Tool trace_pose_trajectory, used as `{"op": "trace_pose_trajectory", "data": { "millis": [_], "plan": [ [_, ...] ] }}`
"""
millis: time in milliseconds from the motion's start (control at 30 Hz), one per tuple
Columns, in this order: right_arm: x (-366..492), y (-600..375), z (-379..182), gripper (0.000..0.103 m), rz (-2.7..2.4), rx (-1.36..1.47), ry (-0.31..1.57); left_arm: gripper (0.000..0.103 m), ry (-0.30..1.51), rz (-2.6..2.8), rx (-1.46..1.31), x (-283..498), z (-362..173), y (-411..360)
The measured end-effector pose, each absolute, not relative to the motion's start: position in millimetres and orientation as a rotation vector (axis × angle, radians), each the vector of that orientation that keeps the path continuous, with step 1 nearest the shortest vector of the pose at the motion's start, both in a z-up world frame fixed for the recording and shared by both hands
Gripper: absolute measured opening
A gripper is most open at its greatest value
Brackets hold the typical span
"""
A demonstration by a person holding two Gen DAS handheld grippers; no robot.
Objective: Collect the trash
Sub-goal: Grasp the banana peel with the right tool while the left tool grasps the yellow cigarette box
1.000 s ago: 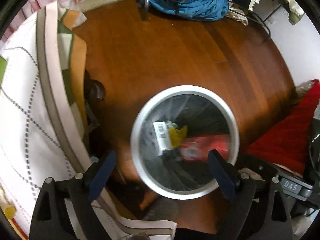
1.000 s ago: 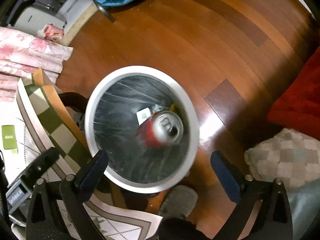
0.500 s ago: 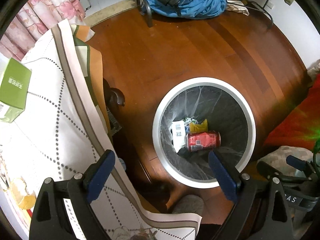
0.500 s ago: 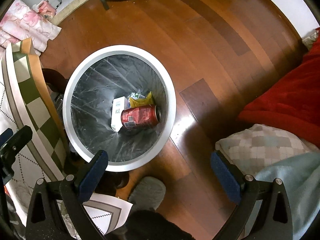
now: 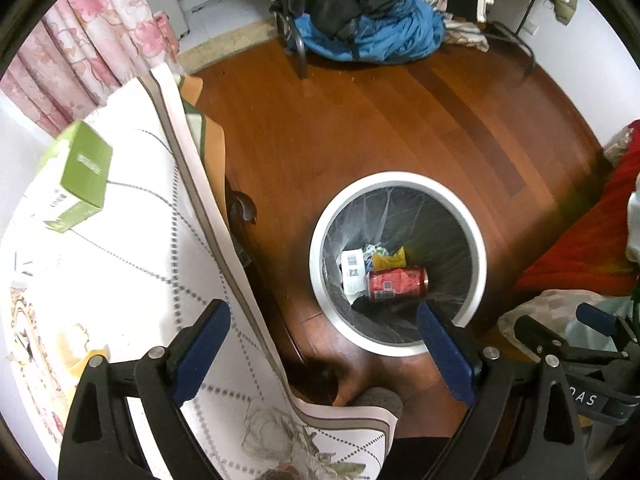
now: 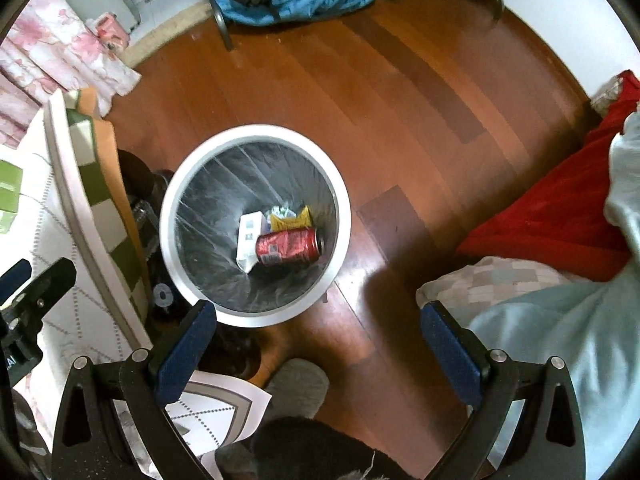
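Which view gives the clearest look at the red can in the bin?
The right wrist view: the red can lies on its side near the frame centre, its whole length and top end clear inside the bin. The left wrist view also shows it, whole but nearer that gripper's finger.

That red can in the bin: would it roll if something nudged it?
Probably a little: the red can lies on its side. The white carton touching it would likely stop it. It looks undented, so probably stiff and light.

Wood floor under white bin
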State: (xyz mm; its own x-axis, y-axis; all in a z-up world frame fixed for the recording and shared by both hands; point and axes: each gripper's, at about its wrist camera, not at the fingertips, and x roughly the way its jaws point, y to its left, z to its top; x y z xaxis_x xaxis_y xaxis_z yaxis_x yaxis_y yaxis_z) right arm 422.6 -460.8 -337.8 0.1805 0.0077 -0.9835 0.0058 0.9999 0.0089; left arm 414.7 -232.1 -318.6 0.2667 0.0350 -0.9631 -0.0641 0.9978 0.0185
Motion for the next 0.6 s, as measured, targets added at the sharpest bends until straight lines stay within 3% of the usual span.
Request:
{"op": "trace_pose_trajectory", "data": {
  "millis": [300,600],
  "plan": [
    [391.9,-437.4,-245.0,0.103,0.056,0.048,1.232,0.095,1.171,0.09,-0.061,376.6,-247.0,-207.3],
    [358.7,-326.3,-197.3,0.103,0.268,0.018,1.164,0.095,1.057,0.269,-0.16,312.5,-193.8,-88.7]
  ]
}}
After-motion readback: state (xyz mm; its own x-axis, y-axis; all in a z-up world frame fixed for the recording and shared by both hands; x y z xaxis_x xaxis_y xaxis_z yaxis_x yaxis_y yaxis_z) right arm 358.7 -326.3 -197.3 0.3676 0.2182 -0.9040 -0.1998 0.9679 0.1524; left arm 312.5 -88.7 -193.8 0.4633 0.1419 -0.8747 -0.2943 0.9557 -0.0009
